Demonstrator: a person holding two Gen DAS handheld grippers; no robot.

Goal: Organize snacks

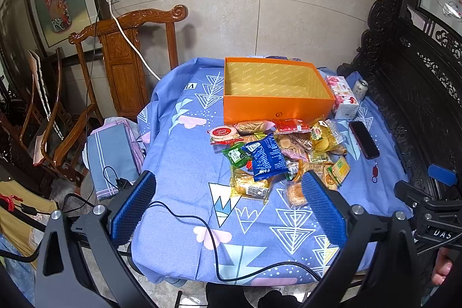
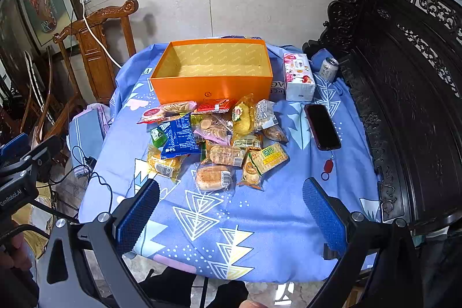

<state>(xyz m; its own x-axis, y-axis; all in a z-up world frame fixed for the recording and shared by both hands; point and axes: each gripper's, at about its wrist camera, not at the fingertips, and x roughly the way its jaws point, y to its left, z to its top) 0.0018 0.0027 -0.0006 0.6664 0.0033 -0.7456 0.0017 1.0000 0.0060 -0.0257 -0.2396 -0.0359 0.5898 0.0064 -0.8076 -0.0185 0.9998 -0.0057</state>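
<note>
I am holding both tongs above the near edge of the tabletop (image 1: 184, 152), each angled forward and down toward the snacks. The left tongs (image 1: 228, 210) are standing wide open with nothing between the blue pads, and a black cable (image 1: 208, 224) is trailing across the blue patterned cloth just beyond them. The right tongs (image 2: 231, 217) are likewise spread wide and holding nothing, hovering short of the nearest packets. In the left wrist view, the body of the right tongs is showing at the far right edge, beside my fingers; in the right wrist view, the left one is sitting at the far left edge.

The snack pile (image 2: 213, 137) is lying loose in the middle of the cloth, just in front of the orange box (image 2: 213, 85), whose near wall the rearmost packets are touching or nearly so. A blue packet (image 2: 180, 139) is resting on the left part of the heap, and a yellow-green cracker pack (image 2: 270, 156) is lying at its right edge. The orange box is sitting open-topped, and I am seeing only its patterned lining inside.

To the right of the box, a floral tissue pack (image 2: 299, 80) is standing beside a drink can (image 2: 329, 68), and a dark phone (image 2: 322, 126) is lying flat near the pile.
</note>
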